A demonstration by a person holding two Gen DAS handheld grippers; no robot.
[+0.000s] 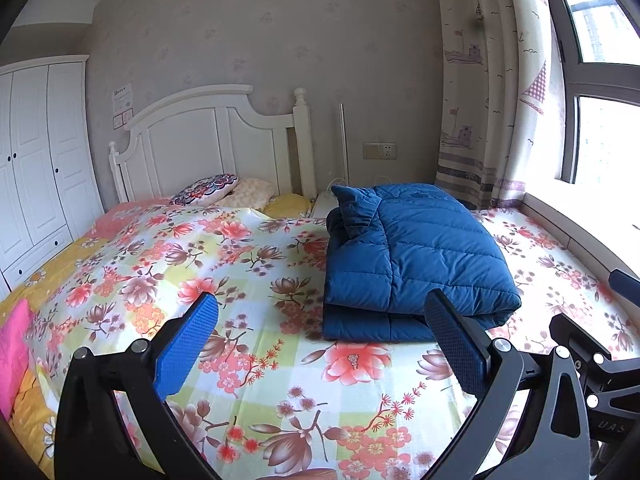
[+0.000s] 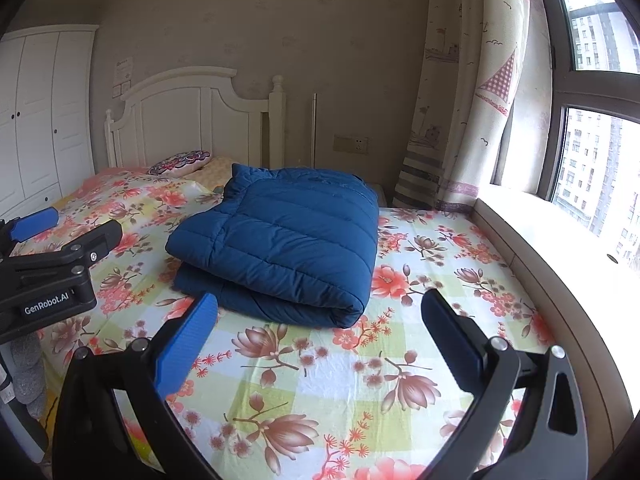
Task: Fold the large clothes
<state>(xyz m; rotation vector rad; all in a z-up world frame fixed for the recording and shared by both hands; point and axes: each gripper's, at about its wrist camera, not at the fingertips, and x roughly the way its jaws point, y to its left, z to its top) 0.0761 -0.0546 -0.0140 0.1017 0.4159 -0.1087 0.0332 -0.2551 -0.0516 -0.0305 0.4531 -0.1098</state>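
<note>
Left gripper: closest to the camera, low over the bed, jaws wide apart, holding nothing.
Right gripper: also low over the bed, jaws wide apart, holding nothing.
Blue pads: one on each finger, not touching the cloth.
Blue puffy jacket: folded into a thick bundle with the fold at the near end, lying on the bed just past both grippers, on the window side.
Bed sheet: flowers in pink and brown on yellow and white squares, a bit wrinkled.
Pillows: at the head of the bed, by the white headboard.
Wardrobe: white, on the left wall.
Curtain: hangs by the window, with boats on it.
</note>
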